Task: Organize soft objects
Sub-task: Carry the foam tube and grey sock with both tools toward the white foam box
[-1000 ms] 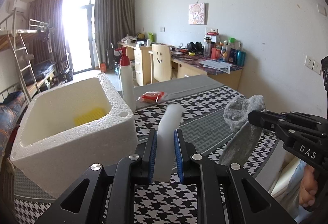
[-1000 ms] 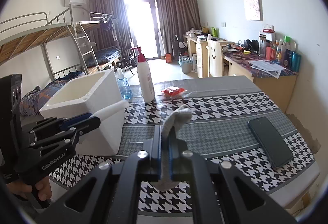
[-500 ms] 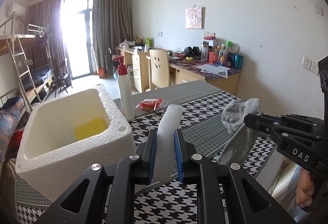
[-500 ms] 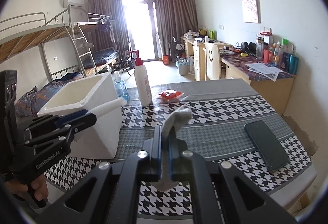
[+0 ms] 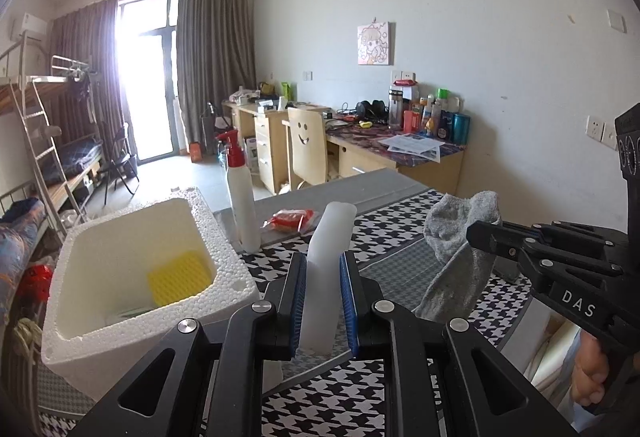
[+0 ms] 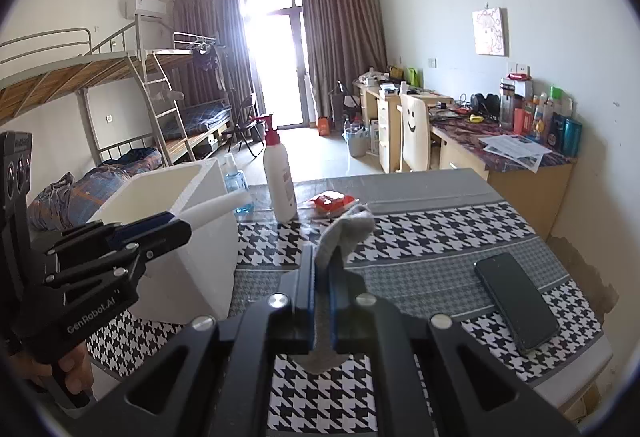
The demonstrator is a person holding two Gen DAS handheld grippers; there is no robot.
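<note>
Dorm room with bunk beds on the left, a bright curtained door at the back and cluttered desks along the right wall; in front, a worktop [image 5: 380, 229] under a black-and-white houndstooth cloth.

Farthest left on it, a white foam box [image 5: 120, 349], open at the top, with a yellow sponge [image 5: 180, 277] lying flat on its floor. Just right of the box's far corner, a white pump bottle [image 5: 242, 209] with a red head, standing upright, and beside that a red packet [image 5: 290, 219] lying flat.

Next, the left claw [image 5: 323, 269], clamped on a white foam strip [image 5: 332, 229]. Long axis of the strip along the fingers, free end forward and tilted up, clear of the worktop. Box opening to the left of this claw and lower; from the right wrist view, strip tip close by the box's right-hand wall, at about rim level.

Further right, the right claw [image 6: 322, 265], pinched almost fully together on a grey sock [image 5: 460, 249]: toe end flopped forward over the fingertips, the rest hanging limp below. Held in the air, well apart from the box, with the left claw between the two.

Far right, flat near the worktop's edge, a dark phone [image 6: 516, 301], no part of the job.

Judged from this: left claw plainly the nearer one, needing only a short swing leftward over the rim before letting go. Strip best tipped nose-down so as to drop in lengthwise rather than bridge the walls. Sock to follow across the same gap once that path is free.
</note>
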